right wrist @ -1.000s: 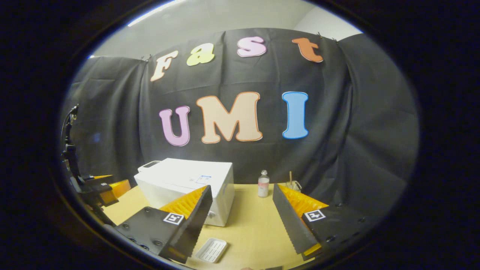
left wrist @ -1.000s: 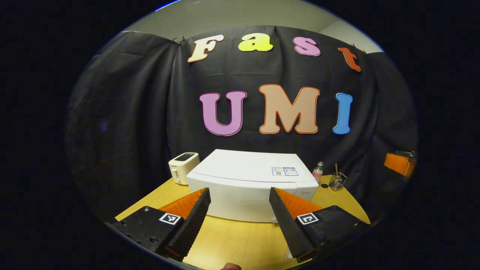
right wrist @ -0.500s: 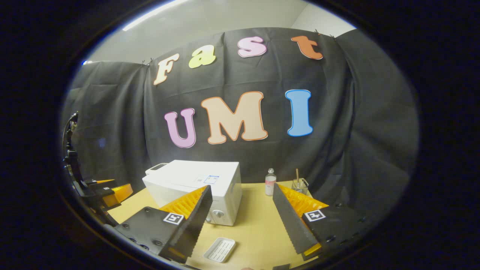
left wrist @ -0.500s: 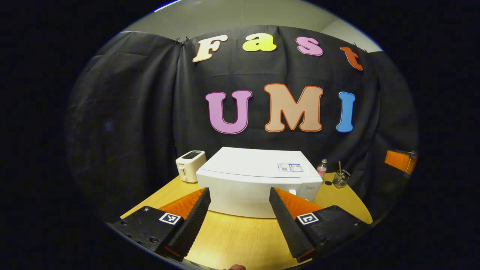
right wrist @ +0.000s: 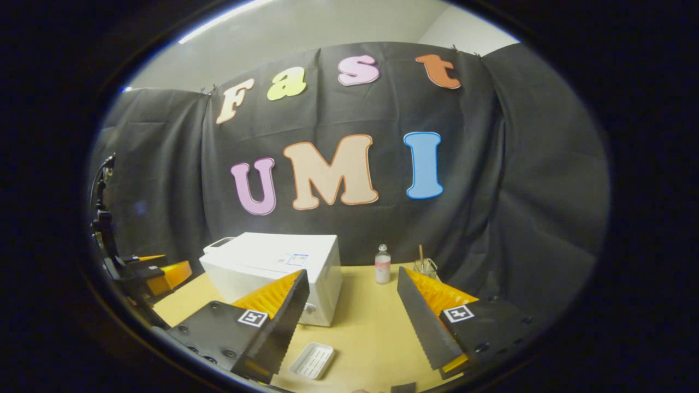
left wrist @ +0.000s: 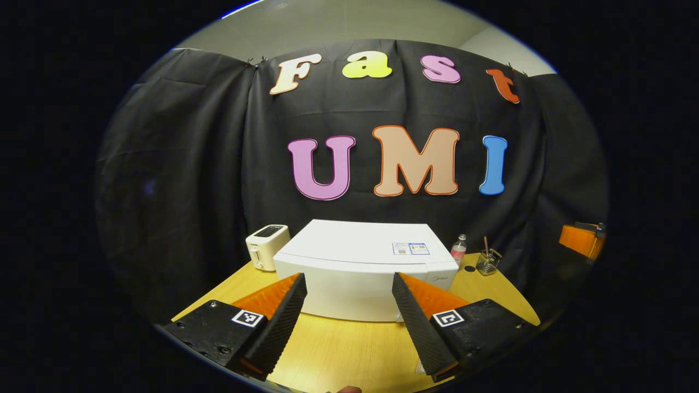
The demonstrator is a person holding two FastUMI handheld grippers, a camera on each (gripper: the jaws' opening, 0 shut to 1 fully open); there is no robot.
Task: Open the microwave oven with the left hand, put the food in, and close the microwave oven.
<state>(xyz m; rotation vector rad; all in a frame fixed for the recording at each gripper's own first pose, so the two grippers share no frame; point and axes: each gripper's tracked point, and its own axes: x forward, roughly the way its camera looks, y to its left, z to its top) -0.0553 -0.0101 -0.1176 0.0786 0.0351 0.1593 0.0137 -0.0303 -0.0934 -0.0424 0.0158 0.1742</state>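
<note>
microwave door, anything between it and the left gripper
Nothing visible. In the left gripper view the open left gripper faces the closed front of the microwave across bare table. The toaster stands off to one side.

A pale toaster [left wrist: 266,246] stands upright at the back left of the wooden table [left wrist: 349,349]. Toward the back right, a small clear bottle [right wrist: 383,264] with a pinkish label stands near a glass holder [right wrist: 425,267] with what looks like a thin stick upright in it; the two are close but apart
</note>
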